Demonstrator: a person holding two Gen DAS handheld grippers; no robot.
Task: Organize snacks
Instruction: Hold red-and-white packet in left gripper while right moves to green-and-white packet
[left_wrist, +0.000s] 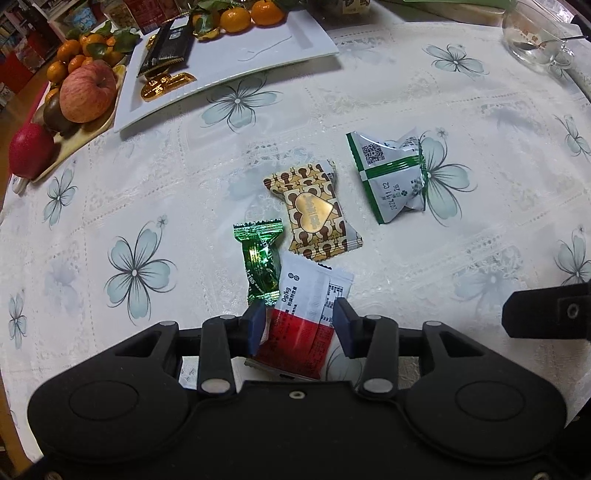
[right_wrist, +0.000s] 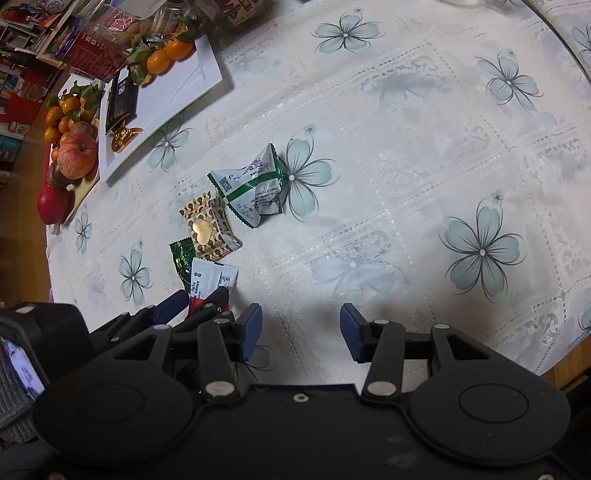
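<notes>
A red and white snack packet (left_wrist: 306, 295) lies on the flowered tablecloth between the fingers of my left gripper (left_wrist: 299, 325). The pads stand close at its sides without squeezing it, so the gripper is open. Beside it lies a green foil candy (left_wrist: 260, 266), then a brown and gold packet with a heart (left_wrist: 314, 212), then a white packet with green stripes (left_wrist: 391, 173). In the right wrist view my right gripper (right_wrist: 301, 325) hangs open over bare cloth, just right of the left gripper (right_wrist: 195, 301) and the red and white packet (right_wrist: 210, 277).
A white rectangular plate (left_wrist: 258, 48) at the far left holds a black packet (left_wrist: 168, 46) and gold-wrapped sweets (left_wrist: 166, 83). Left of it, a tray carries an apple (left_wrist: 86, 92) and tangerines. A glass cup with a spoon (left_wrist: 535, 37) stands far right. The table edge (right_wrist: 561, 373) runs near my right gripper.
</notes>
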